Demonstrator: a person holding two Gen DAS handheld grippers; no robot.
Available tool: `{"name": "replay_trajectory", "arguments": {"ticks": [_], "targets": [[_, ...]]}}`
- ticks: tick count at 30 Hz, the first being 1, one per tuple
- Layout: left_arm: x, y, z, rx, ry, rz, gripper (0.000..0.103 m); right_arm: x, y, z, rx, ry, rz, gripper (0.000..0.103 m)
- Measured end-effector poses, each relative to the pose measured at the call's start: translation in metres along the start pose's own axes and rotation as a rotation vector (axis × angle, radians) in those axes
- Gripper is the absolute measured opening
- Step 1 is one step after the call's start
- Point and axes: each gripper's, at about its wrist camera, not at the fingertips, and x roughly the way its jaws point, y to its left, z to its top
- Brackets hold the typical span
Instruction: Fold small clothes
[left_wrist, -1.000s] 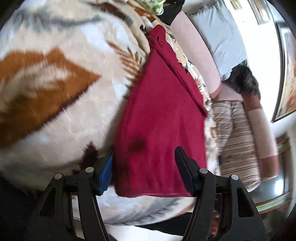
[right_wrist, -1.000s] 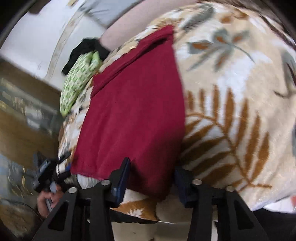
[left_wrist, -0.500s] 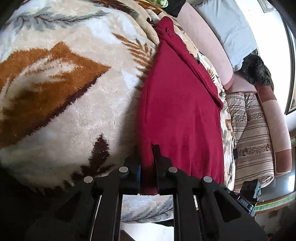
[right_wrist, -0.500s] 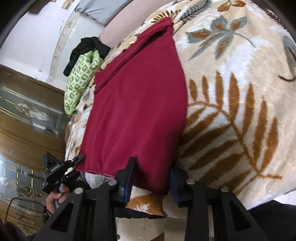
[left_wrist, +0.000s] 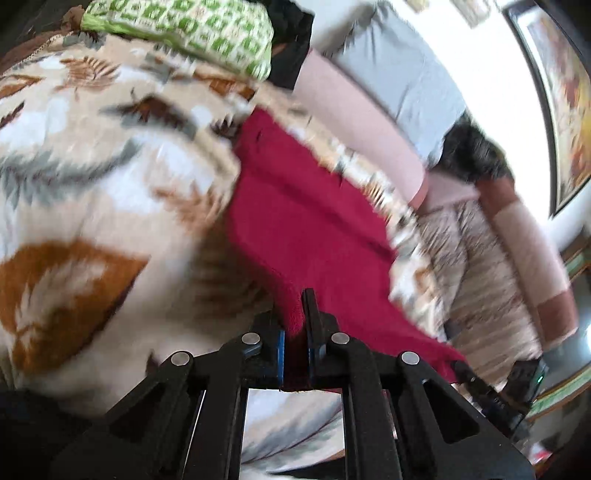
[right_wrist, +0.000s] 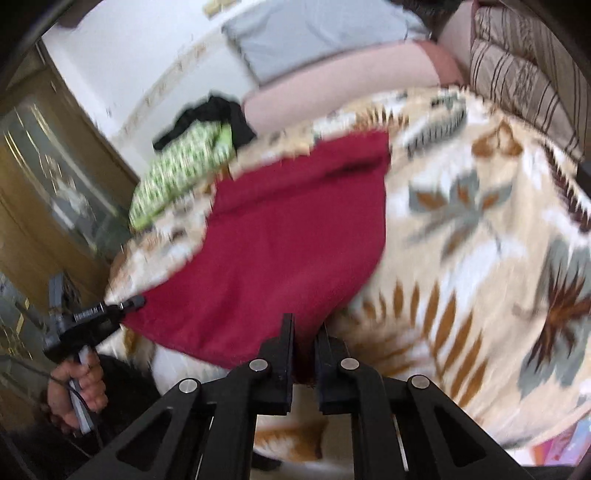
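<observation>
A dark red cloth (left_wrist: 306, 221) lies on a leaf-patterned blanket (left_wrist: 92, 206). My left gripper (left_wrist: 294, 325) is shut on the cloth's near left corner. My right gripper (right_wrist: 303, 343) is shut on the cloth (right_wrist: 291, 236) at its near right corner. Both near corners are raised off the blanket (right_wrist: 480, 236), and the far edge still rests on it. The left gripper also shows in the right wrist view (right_wrist: 131, 303), clamped on its corner. The right gripper shows in the left wrist view (left_wrist: 463, 369) at the cloth's other corner.
A green patterned garment (left_wrist: 184, 29) and a black garment (left_wrist: 291, 40) lie at the blanket's far end, also in the right wrist view (right_wrist: 177, 173). A pink sofa back (left_wrist: 362, 136), grey cushion (left_wrist: 399, 74) and striped cushion (right_wrist: 517, 74) are behind. A wooden glass cabinet (right_wrist: 48, 206) stands left.
Both grippers have closed on the red cloth's near corners and lifted them up and away from the blanket's front edge. The view now shows more of the far end.
</observation>
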Motion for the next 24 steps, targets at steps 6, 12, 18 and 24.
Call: {"name": "replay_trajectory", "arguments": {"ticks": [6,12,18,24], "targets": [[0.003,-0.011,0.055,-0.055,-0.111,-0.057,0.007,-0.008,0.015,0.069,0.027,-0.148,0.047,0.008],[0.045,0.004,0.071,-0.084,-0.121,0.009,0.007,0.031,0.012,0.105,0.058,-0.139,0.018,0.008],[0.092,0.017,0.093,-0.094,-0.111,0.060,0.007,0.088,-0.003,0.124,0.078,-0.107,-0.081,0.008],[0.134,0.004,0.145,-0.049,-0.138,0.061,0.007,0.129,-0.020,0.163,0.116,-0.155,-0.080,0.008]]}}
